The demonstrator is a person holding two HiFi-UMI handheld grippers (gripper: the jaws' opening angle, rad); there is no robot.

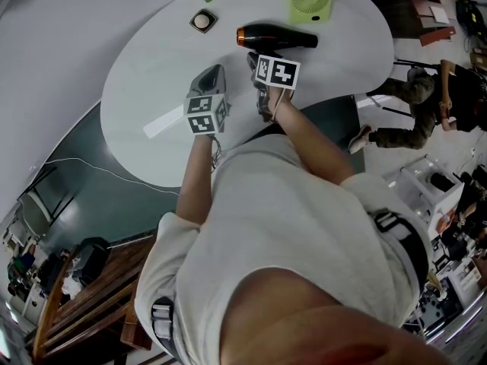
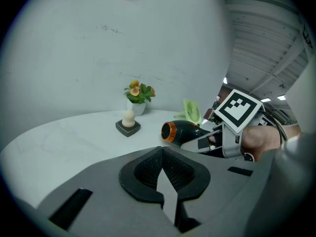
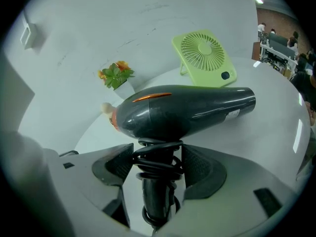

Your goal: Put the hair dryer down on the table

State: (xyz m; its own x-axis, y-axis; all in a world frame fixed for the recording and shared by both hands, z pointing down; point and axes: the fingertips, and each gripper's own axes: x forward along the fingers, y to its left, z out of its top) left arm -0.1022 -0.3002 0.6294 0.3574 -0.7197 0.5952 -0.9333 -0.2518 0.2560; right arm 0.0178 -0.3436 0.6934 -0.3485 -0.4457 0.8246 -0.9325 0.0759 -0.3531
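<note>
My right gripper [image 3: 157, 166] was clamped on the cord-wrapped handle of the hair dryer [image 3: 182, 112], which rose directly ahead of the jaws. The barrel's long axis ran crosswise to the jaws, on the near side of the green fan [image 3: 203, 58], low over the table [image 3: 269, 137]; contact with the surface could not be confirmed. My left gripper [image 2: 165, 177], jaws pressed together and empty, stood farther from the fan. Judgement: the right gripper alone lowers and releases.
</note>
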